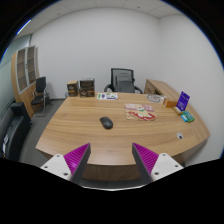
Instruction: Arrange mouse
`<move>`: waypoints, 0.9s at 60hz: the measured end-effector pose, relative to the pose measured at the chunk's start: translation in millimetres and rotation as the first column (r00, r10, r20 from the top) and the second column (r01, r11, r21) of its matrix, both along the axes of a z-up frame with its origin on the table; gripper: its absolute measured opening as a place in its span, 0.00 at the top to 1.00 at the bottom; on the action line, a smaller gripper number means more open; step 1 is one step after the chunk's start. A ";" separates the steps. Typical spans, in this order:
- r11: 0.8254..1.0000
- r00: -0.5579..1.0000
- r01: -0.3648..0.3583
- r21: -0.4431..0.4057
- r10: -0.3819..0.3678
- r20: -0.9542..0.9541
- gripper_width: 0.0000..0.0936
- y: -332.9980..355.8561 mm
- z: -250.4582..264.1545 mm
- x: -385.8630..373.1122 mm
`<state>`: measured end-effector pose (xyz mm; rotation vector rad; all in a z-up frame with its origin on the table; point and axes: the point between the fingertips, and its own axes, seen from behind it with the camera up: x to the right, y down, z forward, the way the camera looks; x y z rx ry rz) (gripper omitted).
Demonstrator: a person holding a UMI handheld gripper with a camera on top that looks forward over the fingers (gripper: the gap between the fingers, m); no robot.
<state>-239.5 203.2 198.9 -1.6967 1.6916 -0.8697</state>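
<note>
Right now the jaws stand wide open and hold nothing, their two magenta pads splayed well apart above the near edge of the wooden surface. The mouse, a small dark oval, lies alone on bare wood well beyond the jaws and roughly on the line between them, so the approach looks straight. The main risk, as I judge it, is the long reach: a drift to either side on the way in could leave one finger nudging the mouse and sliding it over the smooth wood instead of bracketing it. Its low, rounded shell also seems likely to squirt out if the jaws close too high or off-centre. Farther beyond the mouse and to the right sit some scattered papers or packets, and beyond those a purple stand-up item near a teal object; a push that overshoots could shove the mouse into that clutter. Beyond the surface stands a black office chair, well clear of any move.
</note>
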 end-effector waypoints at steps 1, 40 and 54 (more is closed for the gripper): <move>1.000 1.000 -0.002 0.000 0.002 0.001 0.07 2.4 -1.8 1.9; 1.000 1.000 -0.006 -0.005 0.006 -0.010 0.07 15.4 -110.2 128.0; 1.000 0.999 -0.012 -0.025 0.011 -0.030 0.07 10.8 -156.4 184.7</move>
